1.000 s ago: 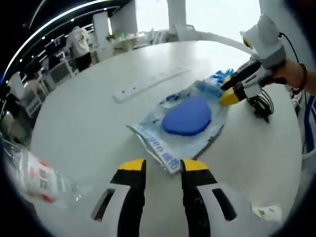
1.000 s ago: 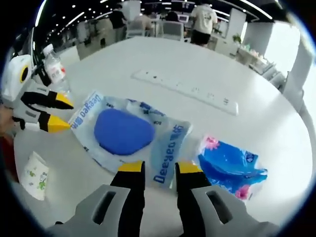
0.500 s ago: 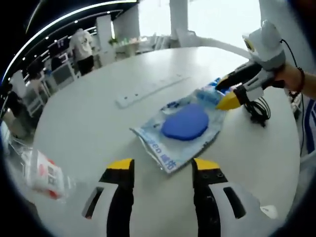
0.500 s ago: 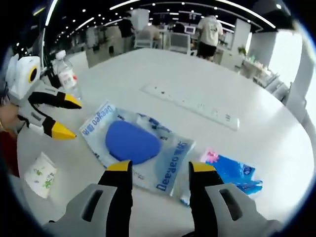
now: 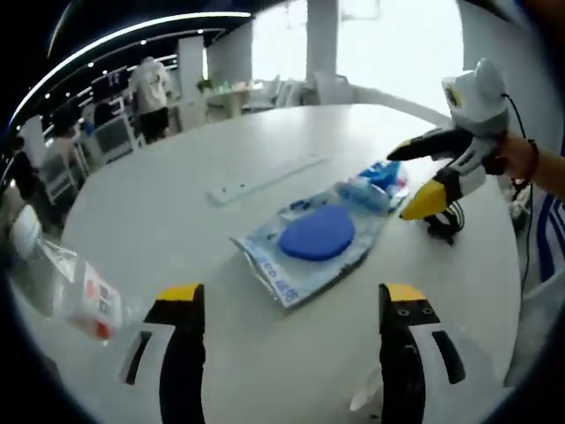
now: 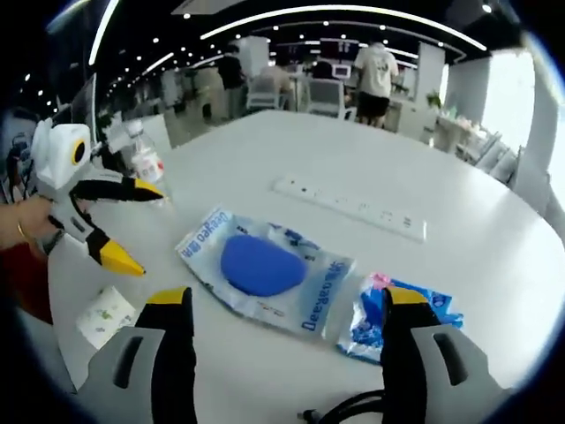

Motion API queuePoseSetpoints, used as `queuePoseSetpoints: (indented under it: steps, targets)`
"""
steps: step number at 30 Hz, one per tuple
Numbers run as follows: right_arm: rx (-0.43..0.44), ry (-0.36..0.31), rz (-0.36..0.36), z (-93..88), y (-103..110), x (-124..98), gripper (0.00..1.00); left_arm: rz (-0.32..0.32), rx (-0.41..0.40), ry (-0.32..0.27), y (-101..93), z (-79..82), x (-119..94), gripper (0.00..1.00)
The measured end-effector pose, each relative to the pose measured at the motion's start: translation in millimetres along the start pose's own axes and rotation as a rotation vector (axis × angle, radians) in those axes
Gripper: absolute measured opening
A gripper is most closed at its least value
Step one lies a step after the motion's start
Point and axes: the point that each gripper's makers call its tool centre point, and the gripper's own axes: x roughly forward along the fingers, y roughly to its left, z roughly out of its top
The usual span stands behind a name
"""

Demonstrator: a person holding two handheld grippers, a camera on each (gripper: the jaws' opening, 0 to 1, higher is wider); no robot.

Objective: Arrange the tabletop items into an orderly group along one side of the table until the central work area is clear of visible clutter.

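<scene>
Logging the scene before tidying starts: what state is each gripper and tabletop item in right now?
Left gripper: open, jaws wide apart, holding nothing.
Right gripper: open, holding nothing.
Clear pouch with blue pad: lying flat on the table, untouched.
Blue tissue pack: lying flat beside the pouch.
Water bottle: upright.
Power strip: flat on the table.
Small sachet: lying flat.
</scene>
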Motion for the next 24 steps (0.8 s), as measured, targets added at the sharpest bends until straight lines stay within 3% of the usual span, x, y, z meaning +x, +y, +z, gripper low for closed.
queuePoseSetpoints:
  steps: [4,8,14,17,24]
  targets:
    - [0.027,-0.015,0.033,-0.3,7,-11,0.99,0.004,0.005,-0.014,-4.3,2.3,-7,0.86]
    - [0.009,-0.019,0.031,-4.6,9,-22,0.99,0.006,0.011,-0.025,-9.1,3.1,-15,0.99]
    - [-0.030,-0.026,0.043,-12.5,17,-38,0.99,0.011,0.059,-0.013,-13.7,-4.3,-29,0.99]
    - [-0.063,-0.025,0.030,-18.8,21,-48,0.99,0.008,0.061,-0.031,-16.4,-5.8,-37,0.99]
    - [-0.051,-0.026,0.049,-36.4,33,-69,0.99,0.005,0.053,-0.065,-22.2,-8.9,-55,0.99]
